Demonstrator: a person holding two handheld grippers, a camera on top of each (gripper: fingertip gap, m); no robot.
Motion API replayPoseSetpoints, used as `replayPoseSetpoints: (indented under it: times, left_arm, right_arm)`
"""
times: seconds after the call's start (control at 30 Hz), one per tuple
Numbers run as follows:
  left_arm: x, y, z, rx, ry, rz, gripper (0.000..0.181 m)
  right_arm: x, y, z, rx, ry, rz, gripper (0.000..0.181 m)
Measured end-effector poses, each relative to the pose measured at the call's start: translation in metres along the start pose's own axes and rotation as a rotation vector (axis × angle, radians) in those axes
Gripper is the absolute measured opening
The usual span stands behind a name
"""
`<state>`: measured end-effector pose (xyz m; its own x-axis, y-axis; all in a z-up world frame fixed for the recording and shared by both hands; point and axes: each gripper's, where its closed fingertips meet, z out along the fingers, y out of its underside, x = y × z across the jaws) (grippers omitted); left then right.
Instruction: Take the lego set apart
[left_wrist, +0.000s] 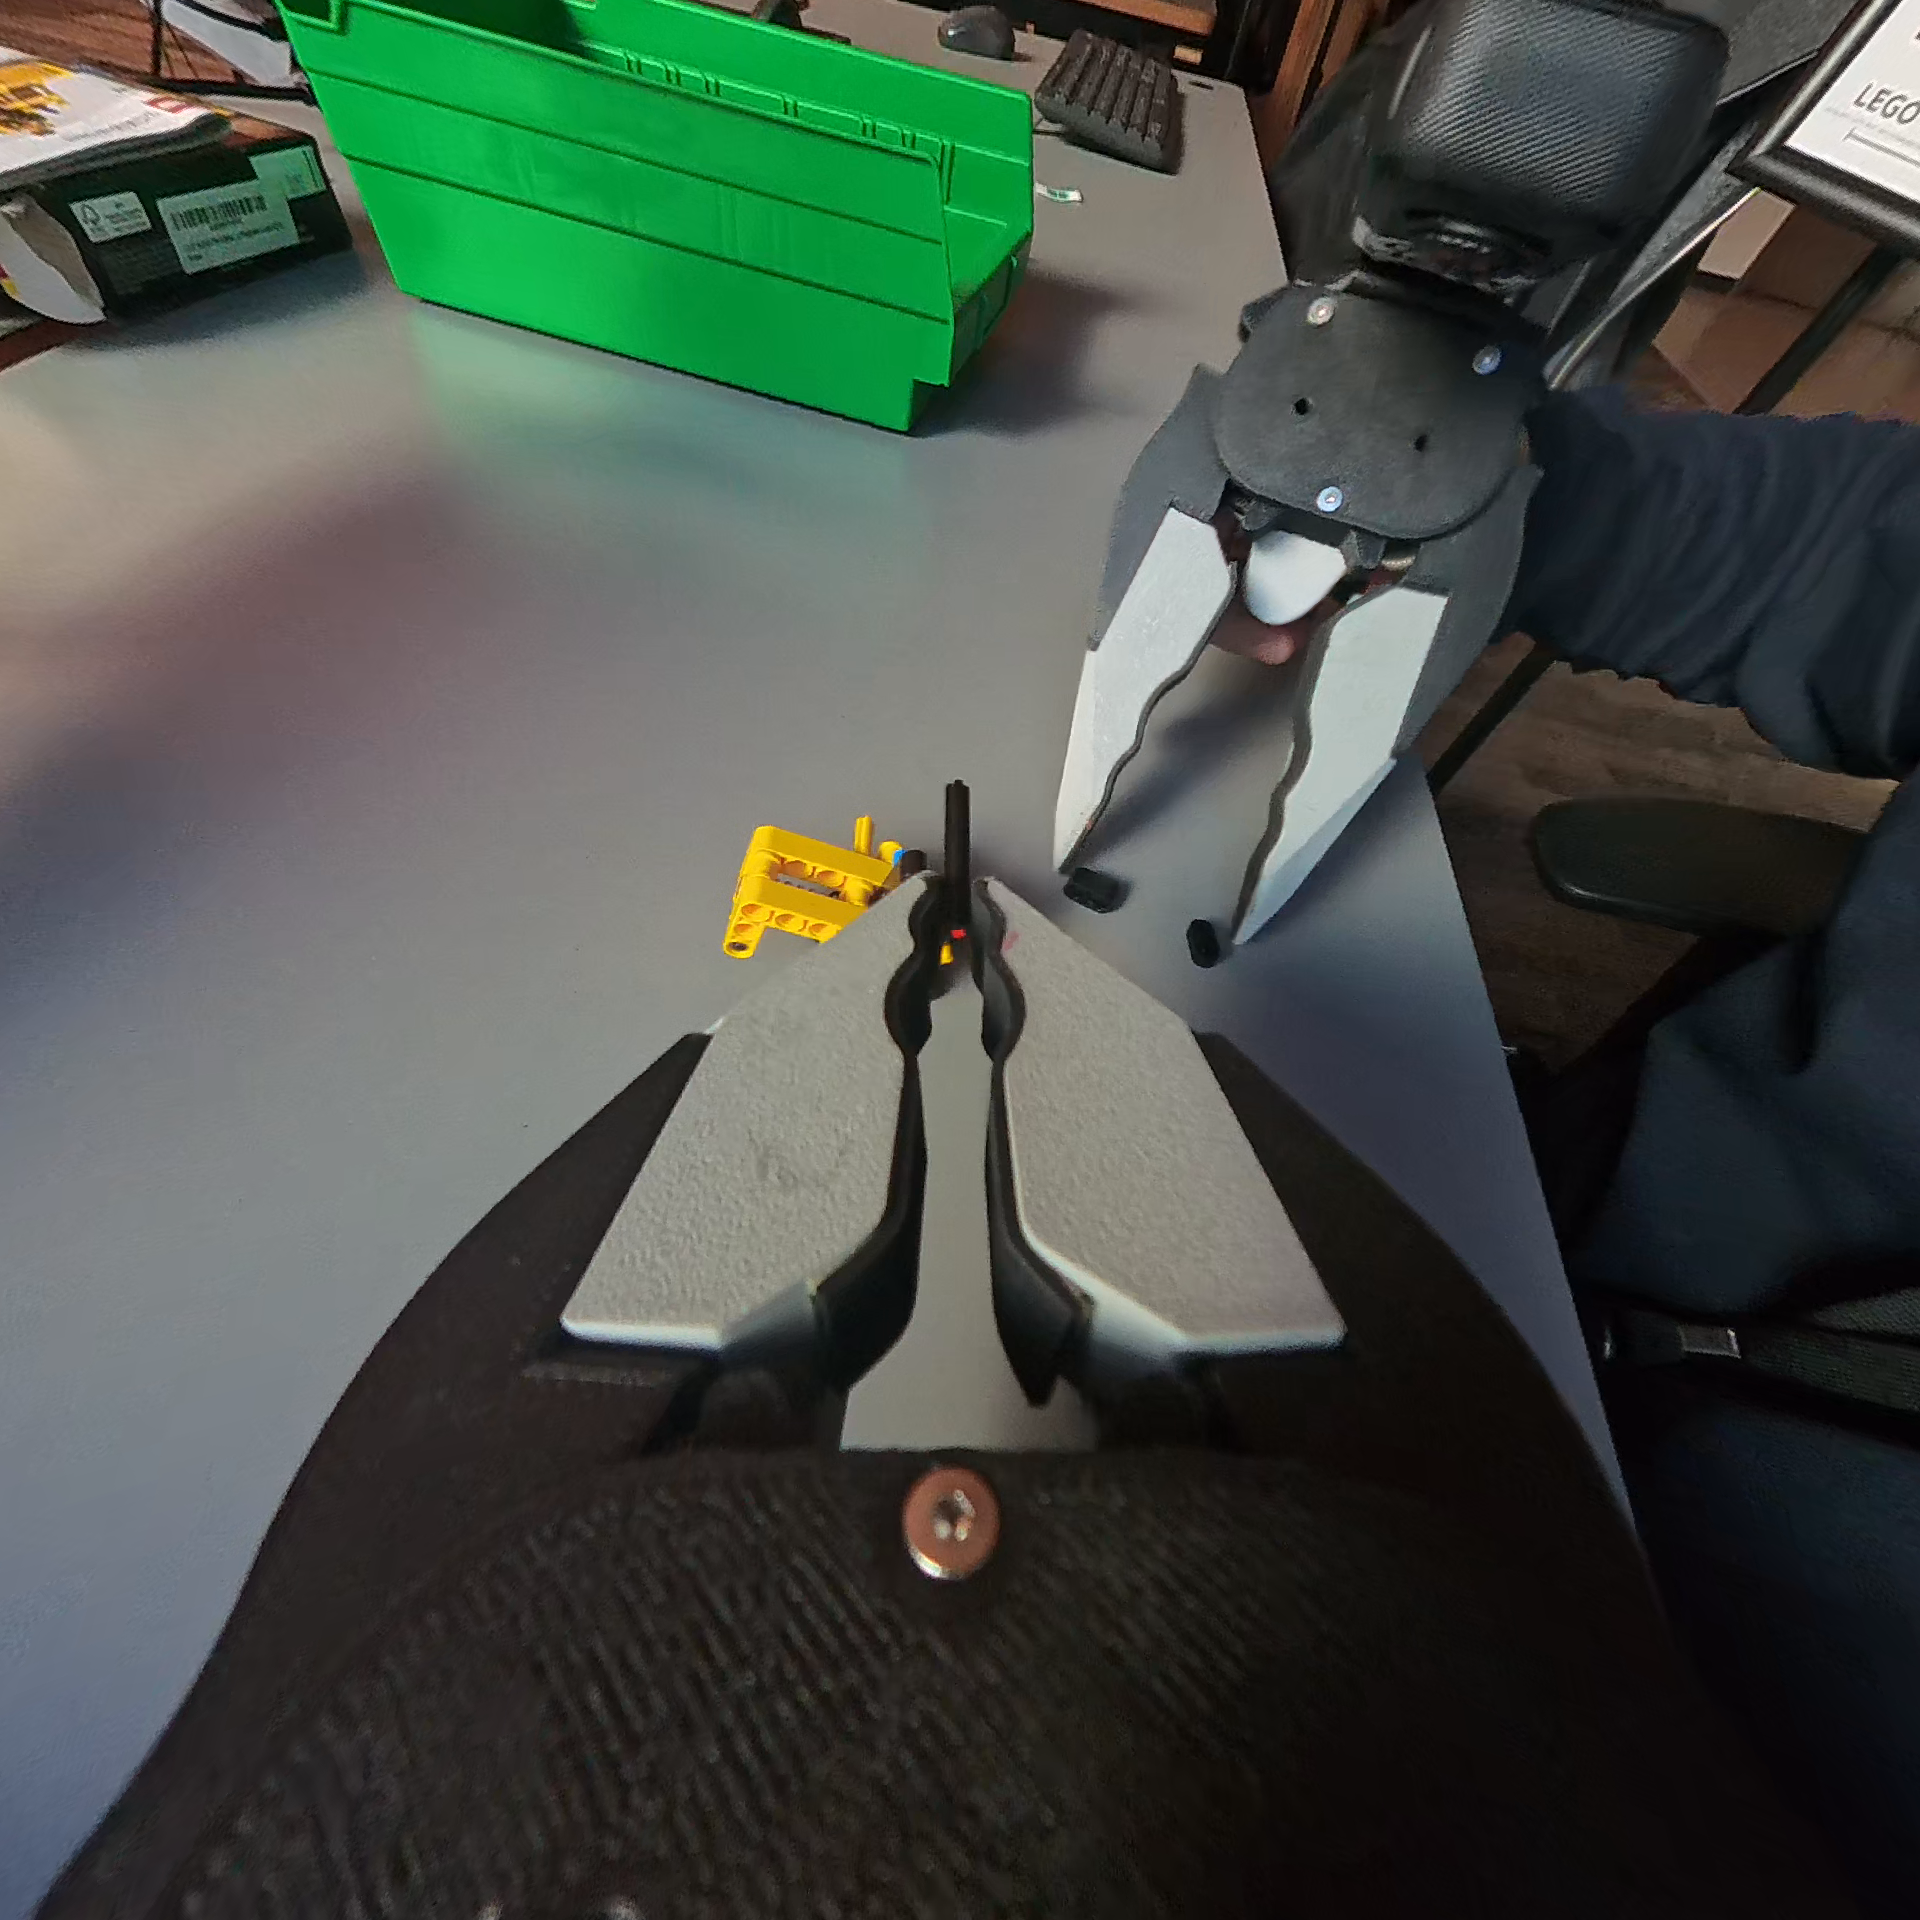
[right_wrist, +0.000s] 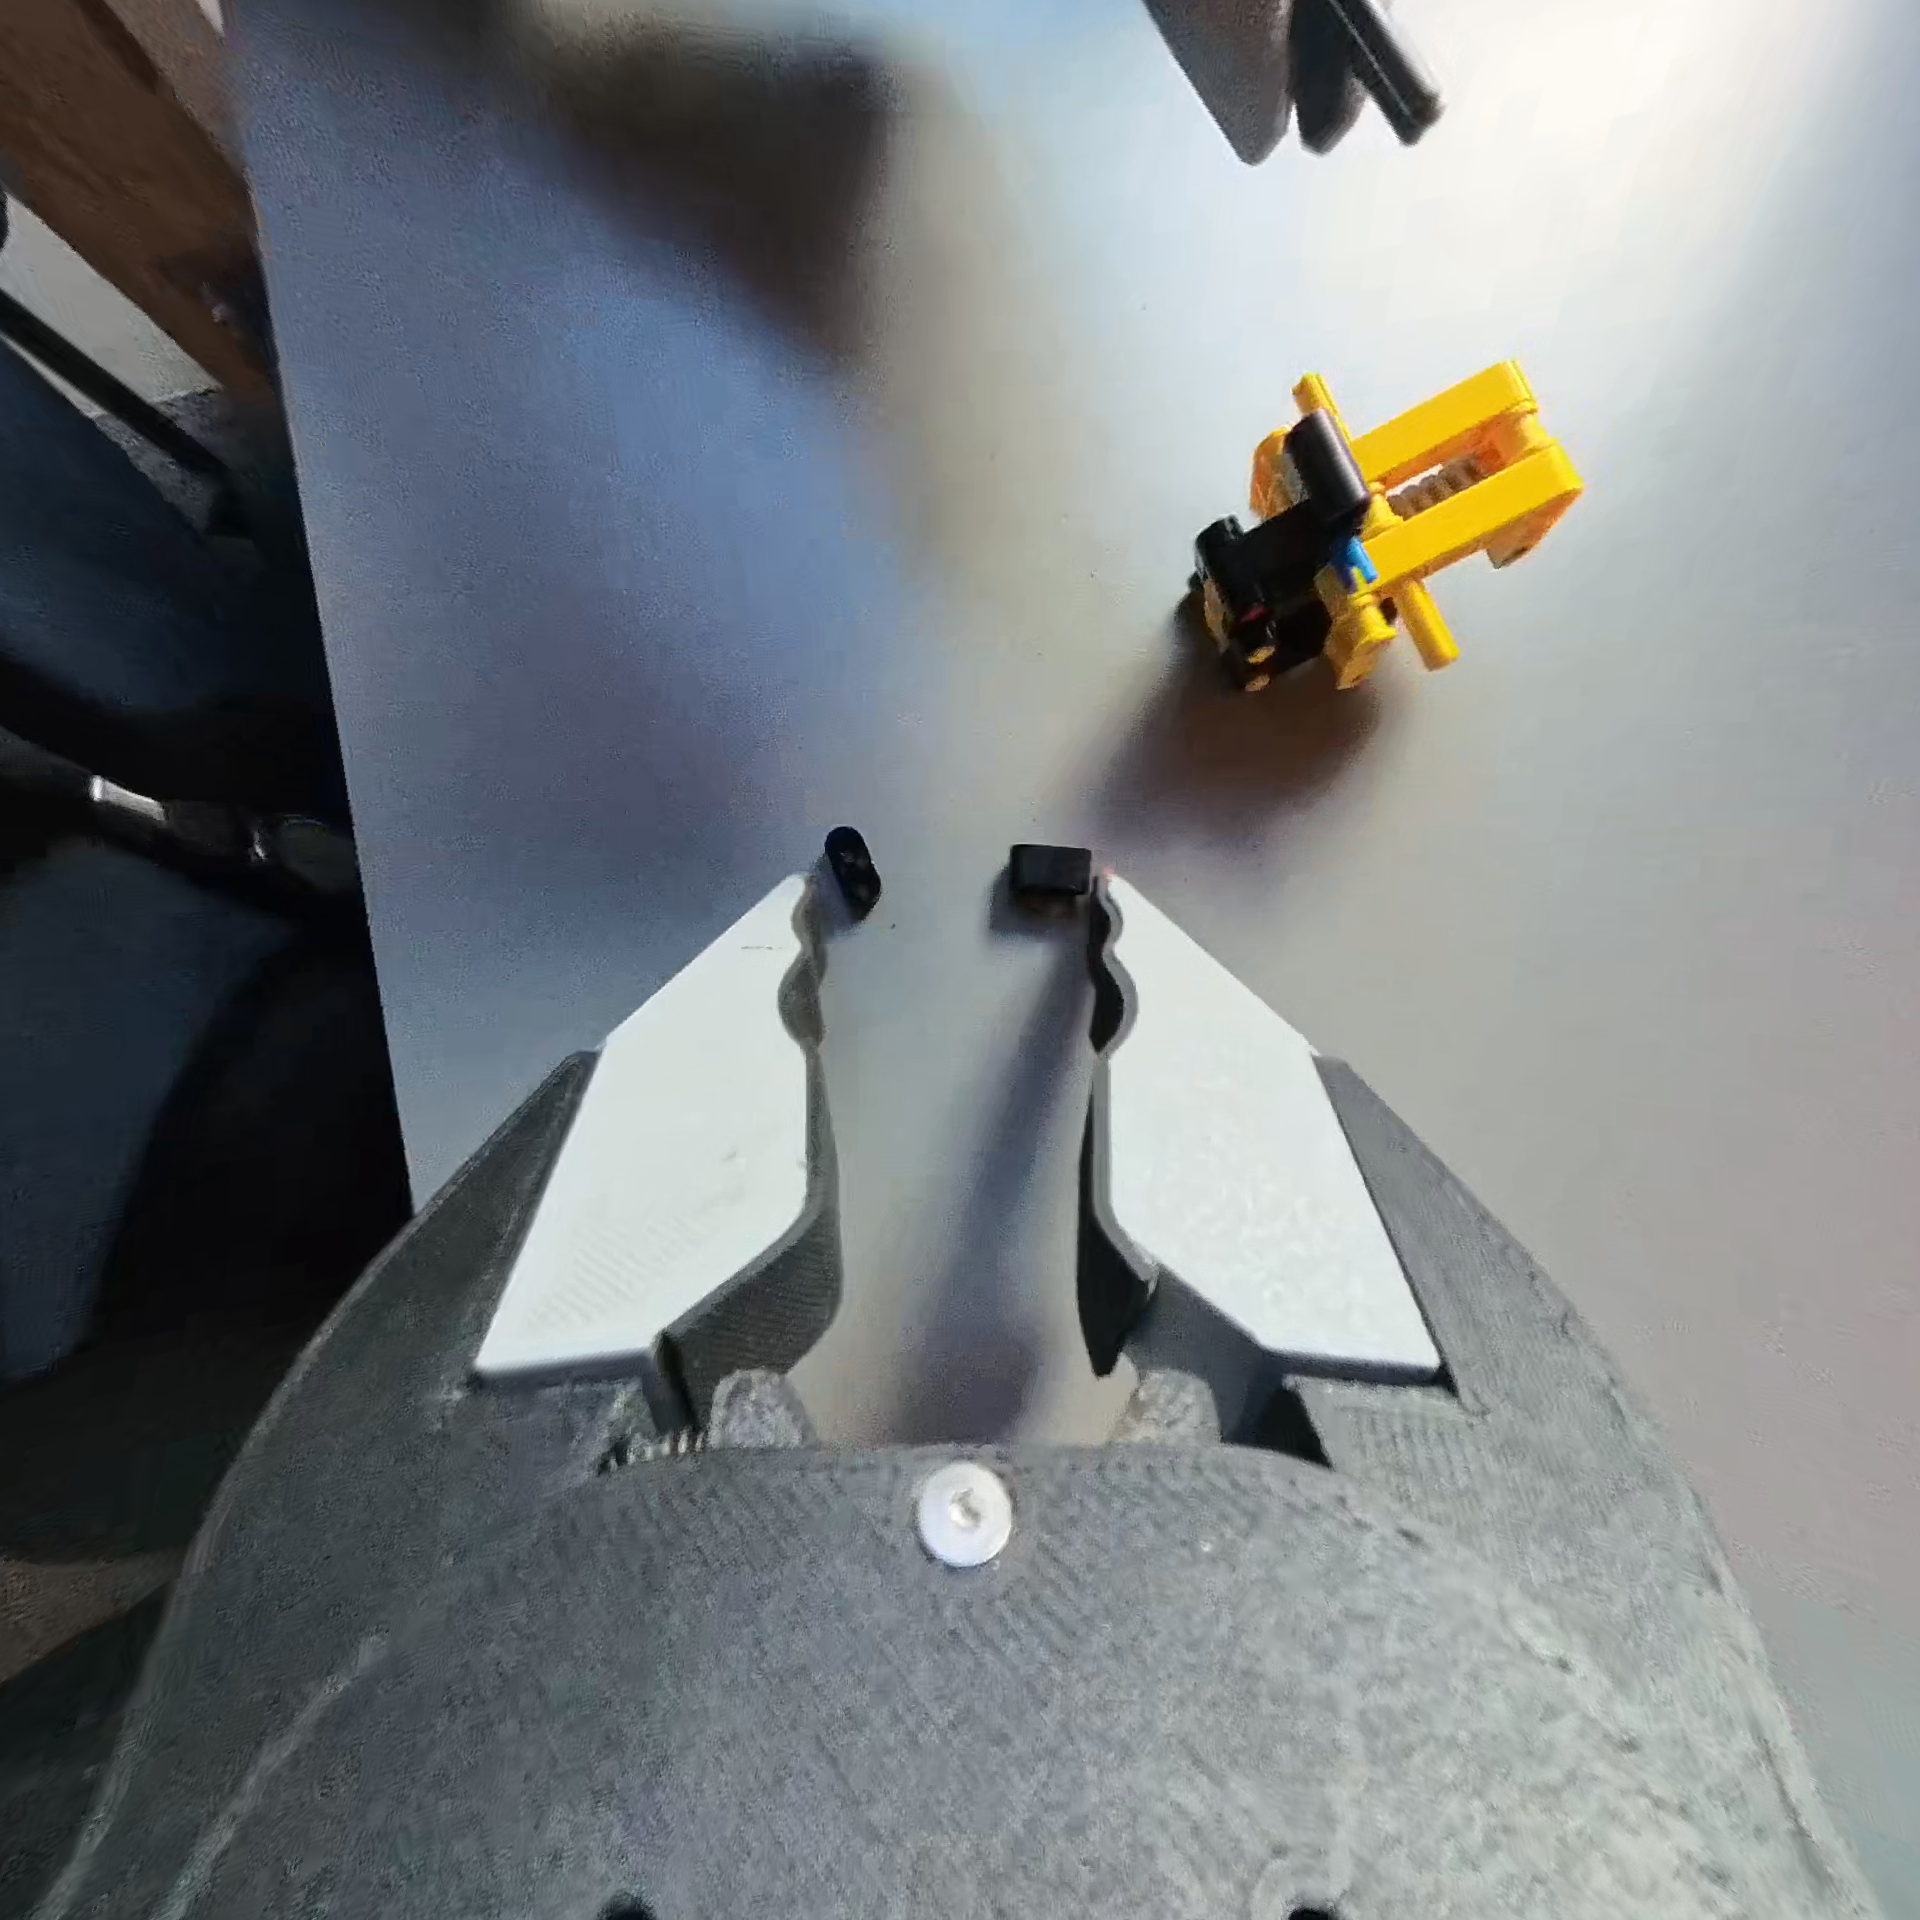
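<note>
The left gripper (left_wrist: 956, 899) has its jaws pressed almost together on a thin black axle (left_wrist: 956, 831), which stands up between the fingertips and projects beyond them. The right gripper (right_wrist: 951, 894) has its jaws spread wide and holds nothing; its tips rest close above the table near two loose parts.

The grey table (left_wrist: 468, 727) carries all items. At the far side stands a green plastic storage bin (left_wrist: 675, 208), with a dark cardboard box (left_wrist: 177, 223) to its left and a black keyboard (left_wrist: 1112, 99) to its right. A dark-sleeved arm (left_wrist: 1714, 551) enters from the right behind the right gripper.

The yellow lego assembly (right_wrist: 1392, 530) lies on the table, far and to the right of the right gripper in the right wrist view, and just beyond and left of the left gripper's tips in the left wrist view. It consists of yellow beams with a black block and a small blue pin.

Two small black lego pieces lie apart on the table: a rounded black link (right_wrist: 852, 860) just beyond the right gripper's left fingertip, and a black rectangular piece (right_wrist: 1049, 871) just beside its right fingertip.
</note>
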<state>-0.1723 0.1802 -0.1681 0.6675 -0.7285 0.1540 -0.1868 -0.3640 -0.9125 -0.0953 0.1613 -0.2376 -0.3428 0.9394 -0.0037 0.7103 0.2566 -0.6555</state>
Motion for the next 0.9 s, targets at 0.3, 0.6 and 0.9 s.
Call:
replayPoseSetpoints:
  times: [0.3, 0.6, 0.9]
  left_arm:
    - [0.002, 0.000, 0.001, -0.005, 0.004, 0.007, 0.001]
    - [0.004, 0.002, 0.003, -0.017, 0.012, 0.014, 0.002]
    - [0.004, 0.003, 0.002, -0.018, 0.015, 0.010, 0.002]
  right_arm:
    - [-0.022, -0.013, -0.001, 0.055, -0.057, -0.140, 0.036]
    - [-0.014, -0.009, 0.007, 0.015, -0.029, -0.131, 0.032]
    - [-0.010, -0.005, 0.005, 0.028, -0.044, -0.125, 0.009]
